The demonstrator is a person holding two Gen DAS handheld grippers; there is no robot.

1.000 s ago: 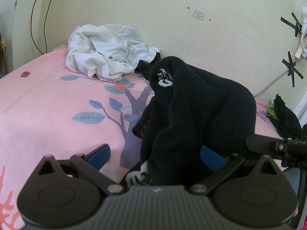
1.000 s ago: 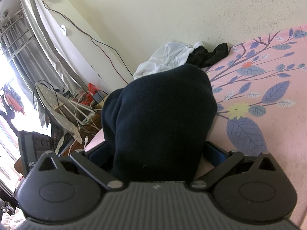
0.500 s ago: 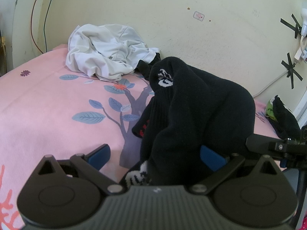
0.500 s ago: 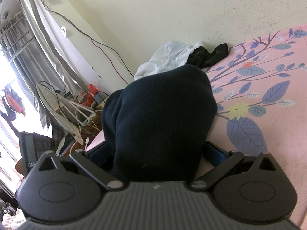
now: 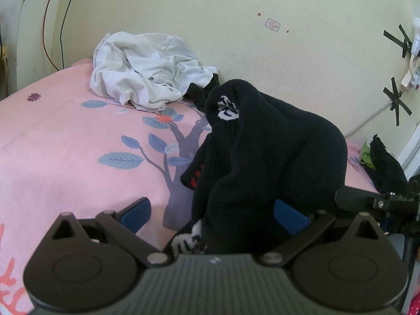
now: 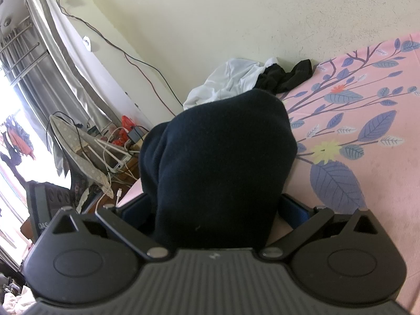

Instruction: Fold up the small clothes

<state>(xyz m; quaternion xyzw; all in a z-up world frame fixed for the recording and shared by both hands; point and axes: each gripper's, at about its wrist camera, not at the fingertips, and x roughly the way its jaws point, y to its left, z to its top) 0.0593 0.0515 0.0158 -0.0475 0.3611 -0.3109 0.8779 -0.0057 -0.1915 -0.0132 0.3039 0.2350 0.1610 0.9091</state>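
Both grippers are seen with black socks bunched between their blue pads. On the left gripper (image 5: 212, 214) the jaws stand wide, and the black sock bundle (image 5: 265, 162) (ribbed, with white and red markings) is draped across the gap near the right pad; no pinch on it can be made out, and it looks loosely carried rather than clamped. On the right gripper (image 6: 214, 210) a plain dark sock (image 6: 218, 155) fills the space between the fingers and touches both pads; whether it is firmly pinched cannot be told, since the fabric hides the contact. Both bundles are held up above the pink bedsheet (image 5: 68, 141), with a crumpled white garment (image 5: 147, 78) lying against the wall beyond.

A slip is judged the main risk: the left bundle could slide off and unroll if it is tilted. Alignment of the pair could also be lost, as cuffs and toes are hidden in the bunching.
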